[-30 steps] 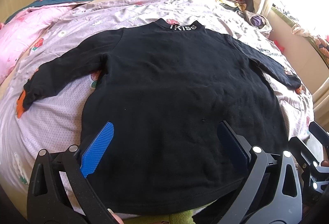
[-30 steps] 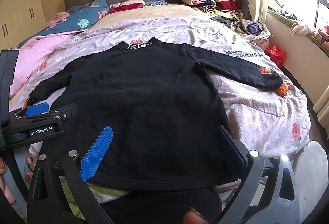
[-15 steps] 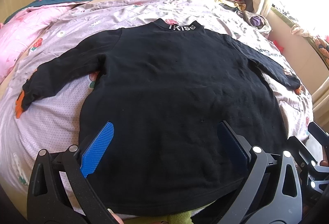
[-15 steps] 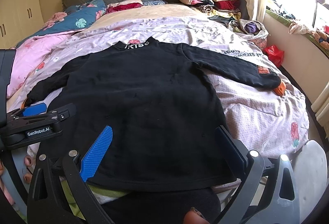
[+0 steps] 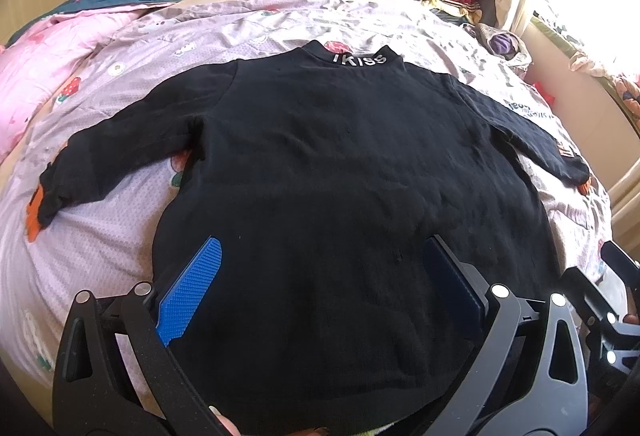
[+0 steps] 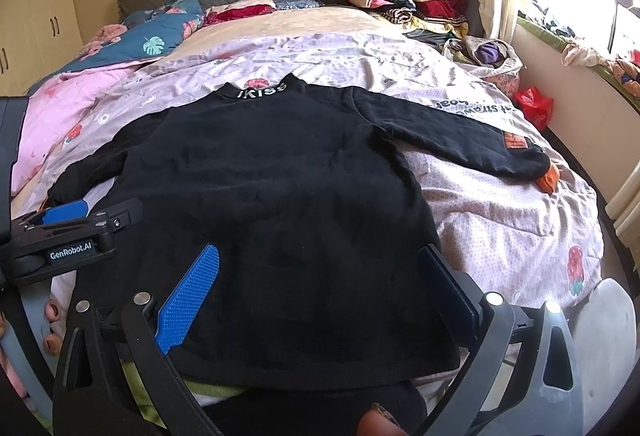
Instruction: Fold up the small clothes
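Because the small black long-sleeved cloth top (image 5: 340,195) lies flat across the middle of the frame on the pink printed bed cover (image 5: 92,236), it looks soft and floppy. Best hold: its bottom corners. Left claw (image 5: 320,288) and right claw (image 6: 316,292) both gape wide, holding nothing.

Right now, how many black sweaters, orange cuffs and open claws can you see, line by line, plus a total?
Black sweater: 1
Orange cuffs: 2, one and the other
Open claws: 2, left claw and right claw
Total: 5
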A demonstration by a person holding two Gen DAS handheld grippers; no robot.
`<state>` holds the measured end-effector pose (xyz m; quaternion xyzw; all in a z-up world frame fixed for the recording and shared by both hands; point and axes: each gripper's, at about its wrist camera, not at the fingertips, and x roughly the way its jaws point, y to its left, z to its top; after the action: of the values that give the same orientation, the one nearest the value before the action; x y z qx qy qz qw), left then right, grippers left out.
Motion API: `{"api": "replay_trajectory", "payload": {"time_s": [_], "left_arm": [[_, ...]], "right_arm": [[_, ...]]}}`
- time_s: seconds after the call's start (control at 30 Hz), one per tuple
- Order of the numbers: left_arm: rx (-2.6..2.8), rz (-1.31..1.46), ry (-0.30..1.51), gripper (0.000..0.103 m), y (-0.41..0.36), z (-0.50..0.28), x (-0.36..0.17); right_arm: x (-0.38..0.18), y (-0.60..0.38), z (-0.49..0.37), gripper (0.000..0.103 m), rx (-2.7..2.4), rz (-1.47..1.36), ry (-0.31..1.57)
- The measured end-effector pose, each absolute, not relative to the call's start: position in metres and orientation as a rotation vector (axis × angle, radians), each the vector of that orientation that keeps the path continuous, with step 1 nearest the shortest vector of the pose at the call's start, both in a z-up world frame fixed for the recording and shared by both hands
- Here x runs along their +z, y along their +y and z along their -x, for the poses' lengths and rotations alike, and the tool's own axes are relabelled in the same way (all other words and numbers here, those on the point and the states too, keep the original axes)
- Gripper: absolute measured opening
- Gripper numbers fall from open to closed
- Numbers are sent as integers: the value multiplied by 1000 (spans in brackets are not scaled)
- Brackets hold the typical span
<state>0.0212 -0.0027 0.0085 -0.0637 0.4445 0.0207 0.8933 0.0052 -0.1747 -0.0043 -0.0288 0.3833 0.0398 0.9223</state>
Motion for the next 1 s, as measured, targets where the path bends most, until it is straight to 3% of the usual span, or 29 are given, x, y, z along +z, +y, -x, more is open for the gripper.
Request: {"api": "replay_trajectory", "payload": {"time_s": [1.0], "left_arm": [[40,179,943,95,-10,-133,14]], "right_arm": [[30,-225,-116,99,-5,-117,778]]}}
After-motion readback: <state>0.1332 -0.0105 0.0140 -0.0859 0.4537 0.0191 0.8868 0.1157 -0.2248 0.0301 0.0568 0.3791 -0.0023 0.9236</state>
